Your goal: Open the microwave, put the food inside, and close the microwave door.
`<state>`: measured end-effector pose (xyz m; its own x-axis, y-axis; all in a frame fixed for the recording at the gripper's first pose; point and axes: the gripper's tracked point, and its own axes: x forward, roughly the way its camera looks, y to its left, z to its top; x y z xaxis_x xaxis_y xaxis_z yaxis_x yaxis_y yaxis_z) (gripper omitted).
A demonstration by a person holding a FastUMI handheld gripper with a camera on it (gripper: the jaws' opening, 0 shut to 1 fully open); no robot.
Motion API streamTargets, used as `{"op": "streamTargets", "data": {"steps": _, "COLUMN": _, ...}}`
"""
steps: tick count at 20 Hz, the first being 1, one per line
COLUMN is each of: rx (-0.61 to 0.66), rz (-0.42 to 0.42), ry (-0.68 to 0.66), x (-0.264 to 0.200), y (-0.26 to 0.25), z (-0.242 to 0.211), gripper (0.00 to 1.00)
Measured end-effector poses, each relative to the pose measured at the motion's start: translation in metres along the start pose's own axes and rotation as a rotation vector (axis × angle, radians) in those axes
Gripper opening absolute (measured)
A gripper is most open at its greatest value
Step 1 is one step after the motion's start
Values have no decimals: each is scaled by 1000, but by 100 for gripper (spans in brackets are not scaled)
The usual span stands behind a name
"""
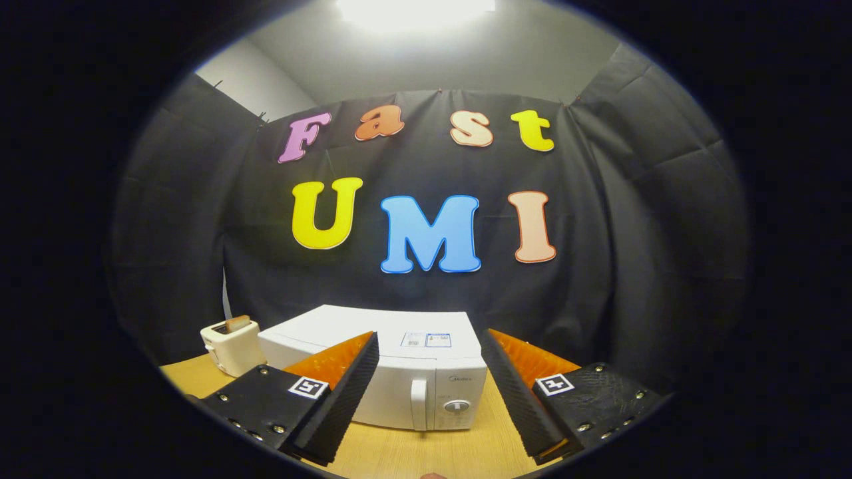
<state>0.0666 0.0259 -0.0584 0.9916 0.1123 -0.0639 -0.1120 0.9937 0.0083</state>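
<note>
Item 1: gripper [429,346], seen from its own camera. The two fingers [346,392] stand wide apart with nothing between the pads; neither finger touches anything. Each finger carries a square printed marker on its flat base. The fingers hang above the table, short of the microwave, which shows in the gap between them.

Item 2: microwave [393,372], white, standing upright on the table just ahead of the fingers and framed by them. Door closed. A vertical white handle [419,403] sits at the door's right edge, and beside it is a narrow control panel with a round dial [456,406]. Two small labels lie on the top panel near its front right part; their print is too small to tell. The left finger overlaps the left part of the door in the view, so that part is hidden.

Item 3: toaster [231,346], cream-white, on the table to the left of the microwave and a little behind its front face, close to it but apart. A brown slice [237,324] stands up out of its slot.

Item 4: table [413,452], light wood grain, bearing the microwave and the toaster. A bare strip of it shows between the fingers in front of the microwave.

Item 5: black cloth wall [632,279], hanging behind the table, creased, with a pale ceiling and a bright lamp [413,10] above it
</note>
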Motion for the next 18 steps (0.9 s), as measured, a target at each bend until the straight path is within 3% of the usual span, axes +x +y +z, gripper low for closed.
{"op": "streamTargets", "data": {"steps": 6, "rx": -17, "rz": 40, "ry": 69, "x": 32, "y": 13, "z": -37, "gripper": 98}}
{"op": "streamTargets", "data": {"steps": 18, "rx": -27, "rz": 41, "ry": 253, "x": 78, "y": 11, "z": -127, "gripper": 98}}
